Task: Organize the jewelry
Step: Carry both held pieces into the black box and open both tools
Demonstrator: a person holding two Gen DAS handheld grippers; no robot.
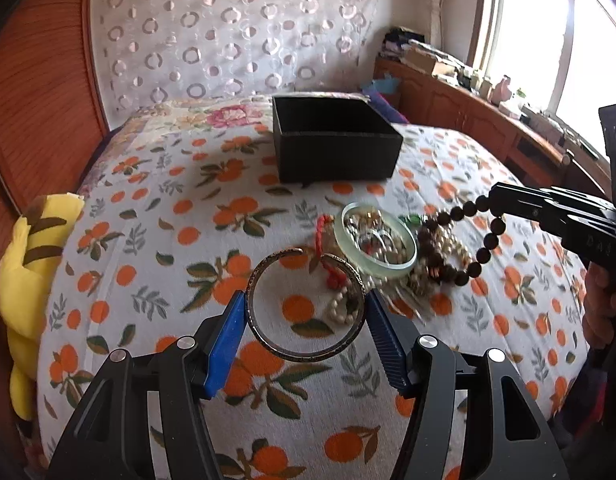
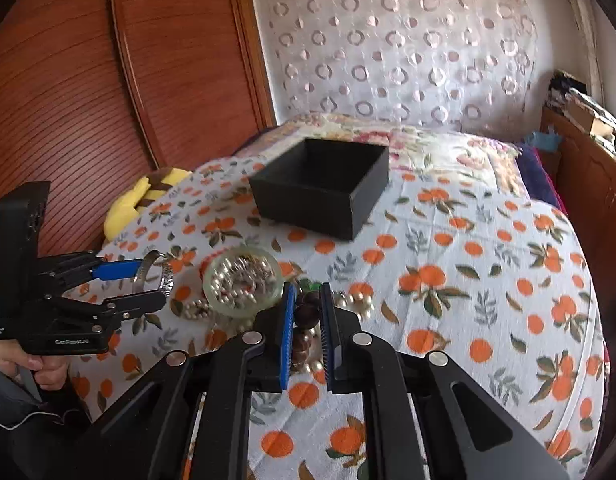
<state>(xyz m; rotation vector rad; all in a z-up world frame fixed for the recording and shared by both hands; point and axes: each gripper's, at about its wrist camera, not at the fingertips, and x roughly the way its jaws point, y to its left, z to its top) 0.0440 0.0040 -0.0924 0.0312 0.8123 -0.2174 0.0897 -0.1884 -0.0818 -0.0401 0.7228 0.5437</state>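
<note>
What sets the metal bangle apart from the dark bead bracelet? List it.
1. The metal bangle is one rigid band with a gap at its top; the bead bracelet is a string of round dark beads.
2. The bangle spans the wide-set pads of the left claw; the bracelet hangs from the narrow right claw.

Both are gripped above the bedspread, outside the black box.
</note>
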